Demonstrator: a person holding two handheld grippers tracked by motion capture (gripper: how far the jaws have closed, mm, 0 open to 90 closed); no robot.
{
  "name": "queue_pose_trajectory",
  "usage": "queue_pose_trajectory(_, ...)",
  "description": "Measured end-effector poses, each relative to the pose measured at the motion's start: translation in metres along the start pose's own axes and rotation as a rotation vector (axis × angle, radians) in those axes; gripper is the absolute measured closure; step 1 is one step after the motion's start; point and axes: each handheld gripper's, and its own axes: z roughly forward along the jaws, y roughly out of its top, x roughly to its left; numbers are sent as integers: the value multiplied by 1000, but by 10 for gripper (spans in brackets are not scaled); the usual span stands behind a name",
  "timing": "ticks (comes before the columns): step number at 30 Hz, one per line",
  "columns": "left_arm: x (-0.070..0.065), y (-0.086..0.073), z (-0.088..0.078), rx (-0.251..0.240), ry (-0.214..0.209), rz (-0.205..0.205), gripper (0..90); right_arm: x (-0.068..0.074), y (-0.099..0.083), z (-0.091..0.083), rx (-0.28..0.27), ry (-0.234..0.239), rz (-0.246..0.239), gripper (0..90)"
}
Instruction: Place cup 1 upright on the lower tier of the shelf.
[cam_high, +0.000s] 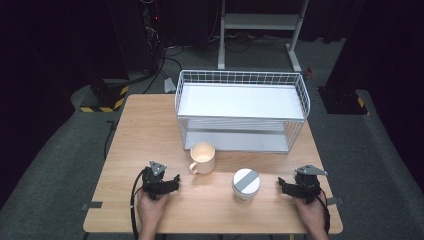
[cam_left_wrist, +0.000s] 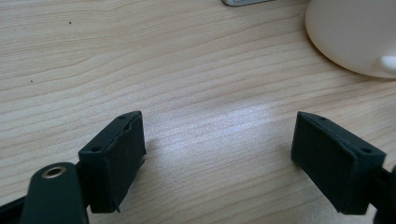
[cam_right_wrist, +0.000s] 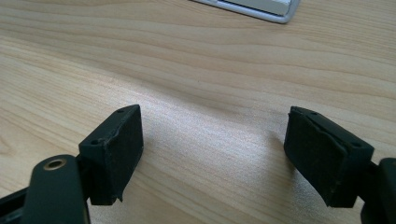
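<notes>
Resting low on the desk (cam_high: 150, 125), left tongs (cam_high: 176, 181) point right toward the mug (cam_high: 203, 158), which sits just ahead of them and slightly farther from the person. Jaws stand wide, nothing between them; in the left gripper view bare wood shows between the pads (cam_left_wrist: 116, 163), and the mug (cam_left_wrist: 350, 37) is up at the right, well short of the gap. Handle faces these tongs, so I'd judge that is the reason this side is lined up on it: easy pinch on the handle or the rim.

Next along, the jar (cam_high: 246, 185) with the grey-banded lid stands upright, between the two tongs, nearer the right one. It is apart from the mug, so each can be taken without knocking the other.

Right tongs (cam_high: 281, 186) point left at the jar, level with it, near but not touching. Jaws also wide and empty; the right gripper view has plain desk between the pads (cam_right_wrist: 116, 158).

Behind both things, beyond the tongs, the white wire rack (cam_high: 242, 110) stands with its open front toward the person, likely the drop-off. Its base edge (cam_right_wrist: 261, 9) shows at the top of the right gripper view.

Both hands look staged for a start; no grasp yet.
</notes>
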Motion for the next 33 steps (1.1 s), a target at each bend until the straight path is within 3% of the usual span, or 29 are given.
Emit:
queue_pose_trajectory(20, 0, 0, 0, -2, 1, -3, 180, 0, 0, 0, 0, 0, 3, 198)
queue_pose_trajectory(33, 0, 0, 0, 2, 0, 2, 180, 1, -1, -1, 5, 24, -10, 164)
